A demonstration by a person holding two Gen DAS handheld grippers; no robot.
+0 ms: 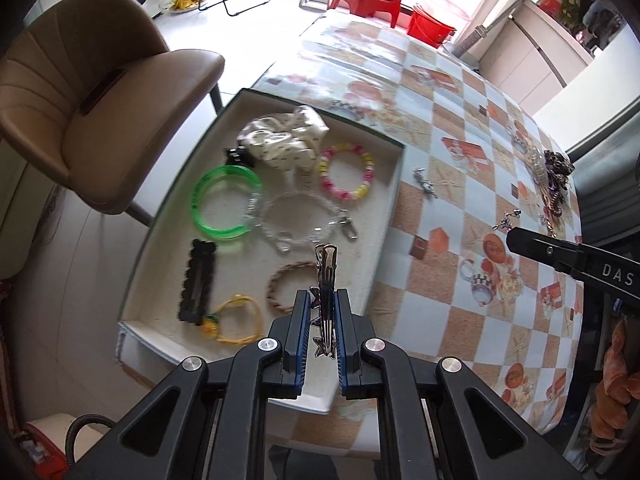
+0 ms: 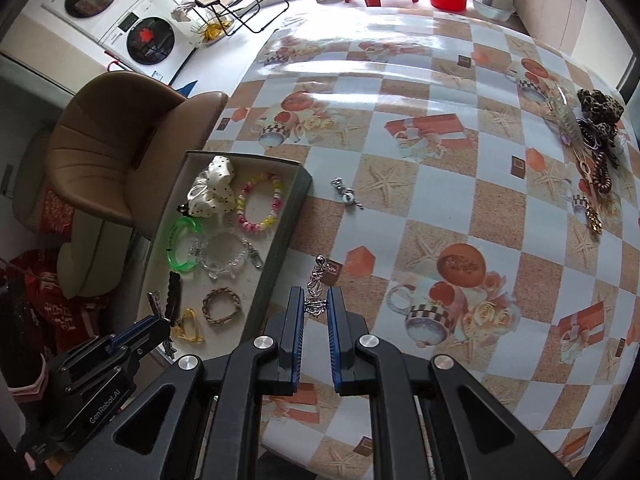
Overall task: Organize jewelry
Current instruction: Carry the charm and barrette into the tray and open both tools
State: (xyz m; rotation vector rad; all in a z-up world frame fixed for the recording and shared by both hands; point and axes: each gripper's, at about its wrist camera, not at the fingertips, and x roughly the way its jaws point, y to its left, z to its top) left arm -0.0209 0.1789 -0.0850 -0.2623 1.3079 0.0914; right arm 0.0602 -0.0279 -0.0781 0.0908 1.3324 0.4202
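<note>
— Which step are you on?

— Mid-sort, I'd say. My left hand-held gripper [image 1: 323, 320] is closed on a silver clip [image 1: 326, 280], which stands up between the pads and pokes out past the tips. It hangs over the near end of the tray [image 1: 394, 200], so I judge this piece is about to be dropped in.

— And the right one?

— My right hand-held gripper [image 2: 316, 304] is nearly shut around a silver chain [image 2: 318, 284]. The links lie between the pads and run out ahead of the tips onto the surface [image 2: 440, 208]. I cannot tell whether it is lifted or still resting there.

— What's in the tray already?

— Just beyond my left tips, a brown braid [image 1: 286, 288]; left of it a yellow cord [image 1: 236, 320] and a black clip [image 1: 198, 280]. Farther out, a clear bracelet [image 1: 296, 220] and a green bangle [image 1: 224, 204], touching each other. Farthest, a pink-and-yellow bracelet [image 1: 346, 174] and a white scrunchie [image 1: 284, 136].

— So the next move?

— Lower the left one over the bare patch right of the braid and open it, so the clip doesn't land on anything. Then swing the right one leftward to the tray.

— Anything left outside?

— A small silver piece [image 2: 346, 194] ahead of my right tips, near the tray wall, and a pile [image 2: 592, 140] well off to the far right. So there's plenty still to do.
</note>
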